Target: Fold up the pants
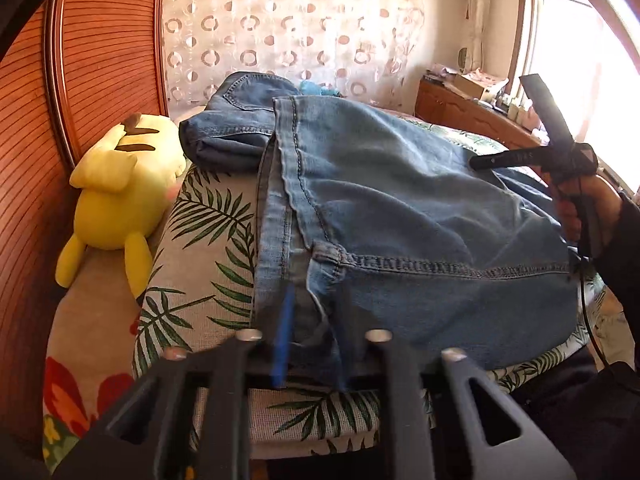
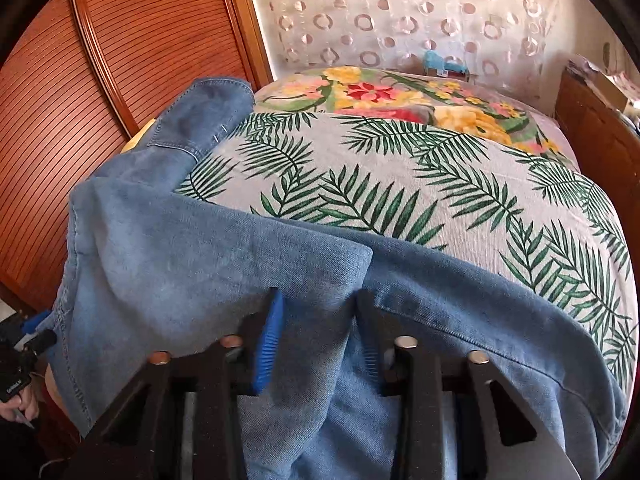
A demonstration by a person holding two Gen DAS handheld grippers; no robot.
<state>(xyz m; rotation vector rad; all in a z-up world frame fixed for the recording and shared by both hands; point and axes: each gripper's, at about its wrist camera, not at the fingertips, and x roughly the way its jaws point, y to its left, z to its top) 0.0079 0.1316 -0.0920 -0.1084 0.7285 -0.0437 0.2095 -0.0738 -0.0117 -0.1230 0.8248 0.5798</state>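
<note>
- A bedroom is seen, with a bed (image 2: 400, 184) under a leaf-print cover, a wooden wardrobe (image 1: 104, 60) at the side and a bright window (image 1: 568, 60).
- A yellow plush toy (image 1: 124, 192) lies at the bed's edge, just beside the pants.
- The pants (image 1: 400, 200), blue jeans, are spread on the near part of the bed, partly folded, with one end bunched up near the toy.
- The left gripper (image 1: 308, 344) is closed tight on the near edge of the pants, by a seam; the cloth is pinched between its jaws.
- The right gripper (image 2: 316, 340) is set narrow, and a thick fold of the pants is held between its jaws; more cloth hangs down below them.
- In the left view, the right gripper is seen at the far right side of the pants, held by a hand (image 1: 588, 208).
- What could go wrong: only a small bit of cloth is pinched on the left, so it could slip out if the pants are pulled hard.
- The thick fold on the right could be bunched unevenly, and a crooked fold would be made.
- The bunched end could be dragged against the toy, so the toy could be pushed off.
</note>
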